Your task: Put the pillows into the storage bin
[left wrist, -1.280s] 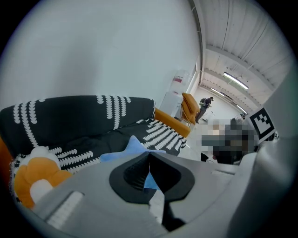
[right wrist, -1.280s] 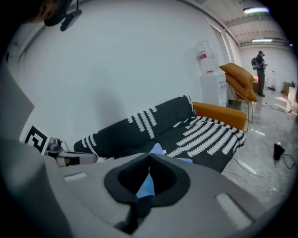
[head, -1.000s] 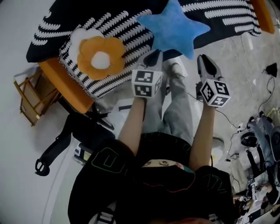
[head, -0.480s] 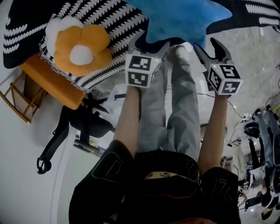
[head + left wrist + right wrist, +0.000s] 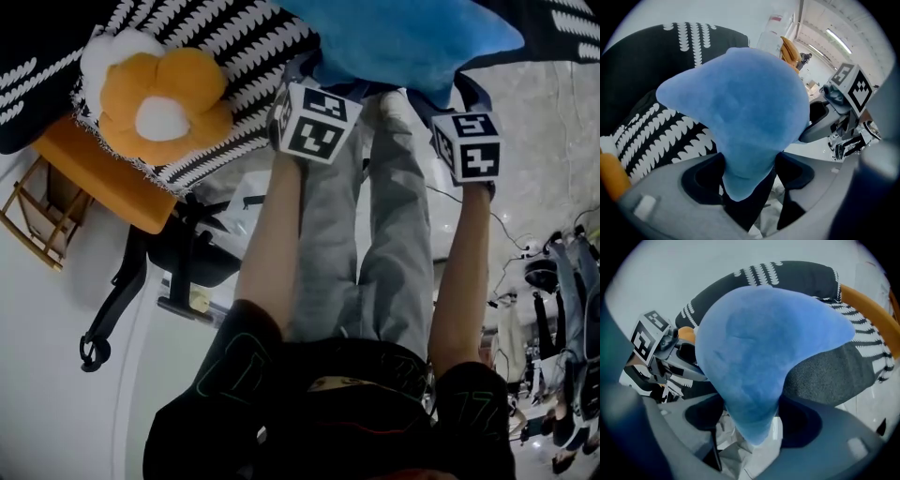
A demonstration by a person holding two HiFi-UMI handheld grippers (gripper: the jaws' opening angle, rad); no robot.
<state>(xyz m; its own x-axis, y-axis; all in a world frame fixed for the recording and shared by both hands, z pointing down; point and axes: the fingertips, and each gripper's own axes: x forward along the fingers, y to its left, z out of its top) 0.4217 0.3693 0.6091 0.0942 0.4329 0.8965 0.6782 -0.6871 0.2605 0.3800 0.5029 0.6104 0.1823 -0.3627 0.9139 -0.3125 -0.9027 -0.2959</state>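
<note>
Star pillow: the blue star pillow [image 5: 403,42] sits at the top centre of the head view. Its upper part lies against the black-and-white striped cushion [image 5: 234,56], and its two lower points hang toward us.
Left jaws: the left gripper [image 5: 747,176] has just been opening and its jaws stand wide apart. One blue point reaches down between them, filling most of the gap, but we see no squeeze on the plush.
Right jaws: the right gripper [image 5: 752,420] has likewise just been opening and stands wide apart. The other blue point is between its jaws, not pinched.
Other pillow: the orange flower pillow [image 5: 161,98] lies on the striped cushion at the upper left of the head view, well apart from both grippers.
Storage bin: we cannot pick it out in any view.
Handling, our judgement: plush, light and very soft. It should squash under the jaws rather than resist, and it is not fragile. A thin tip could slide out once the pillow's weight pulls on it.
Where to hold: we would close on each point further up, toward its thicker root, so the two grips share the load and the star hangs level.
Risk: a drooping middle could catch on the striped cushion.
</note>
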